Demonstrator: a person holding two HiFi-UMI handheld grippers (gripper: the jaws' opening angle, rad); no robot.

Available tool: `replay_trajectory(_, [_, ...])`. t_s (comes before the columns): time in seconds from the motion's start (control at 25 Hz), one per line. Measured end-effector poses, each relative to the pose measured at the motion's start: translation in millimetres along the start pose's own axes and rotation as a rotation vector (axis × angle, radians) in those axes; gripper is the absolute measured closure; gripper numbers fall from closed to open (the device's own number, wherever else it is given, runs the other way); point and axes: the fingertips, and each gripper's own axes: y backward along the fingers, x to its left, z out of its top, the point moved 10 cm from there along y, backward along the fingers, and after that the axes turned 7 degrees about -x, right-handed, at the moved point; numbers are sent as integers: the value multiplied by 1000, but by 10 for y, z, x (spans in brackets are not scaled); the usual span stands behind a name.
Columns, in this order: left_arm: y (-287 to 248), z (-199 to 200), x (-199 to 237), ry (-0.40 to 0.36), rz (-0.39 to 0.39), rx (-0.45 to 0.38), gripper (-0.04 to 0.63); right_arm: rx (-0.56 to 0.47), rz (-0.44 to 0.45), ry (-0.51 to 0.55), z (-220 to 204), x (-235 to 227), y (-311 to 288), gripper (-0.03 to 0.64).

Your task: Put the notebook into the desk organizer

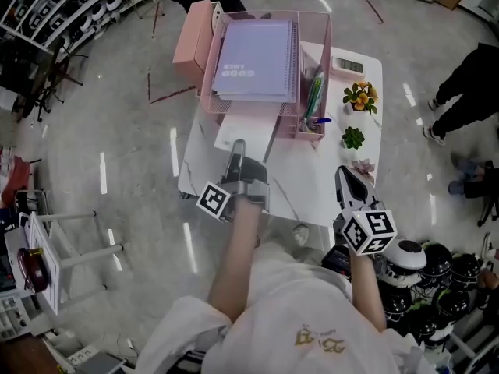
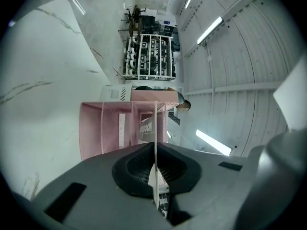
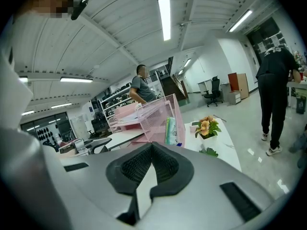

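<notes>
A pink mesh desk organizer (image 1: 327,53) stands at the back of the white table (image 1: 312,185), with a purple spiral notebook (image 1: 256,61) lying on its top tray. A thin white notebook (image 1: 245,135) lies flat in front of the lower tray, its far end at the tray's mouth. My left gripper (image 1: 238,153) is shut on its near edge. In the left gripper view the notebook (image 2: 155,128) shows edge-on between the jaws, pointing at the organizer (image 2: 103,128). My right gripper (image 1: 345,174) hovers at the table's front right, shut and empty (image 3: 152,146).
Pens (image 1: 313,100) stand in the organizer's right compartment. A pink box (image 1: 193,41) sits to its left and a small display device (image 1: 347,65) to its right. Orange flowers (image 1: 359,96) and two small green plants (image 1: 353,138) line the right edge. A person (image 1: 468,92) stands at right.
</notes>
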Motion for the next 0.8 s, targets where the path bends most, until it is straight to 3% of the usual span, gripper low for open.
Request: replay_trajectory(0.8, [-349,71,313,-22,112,-21,569,53,6,-23,-22,-61,-513,609])
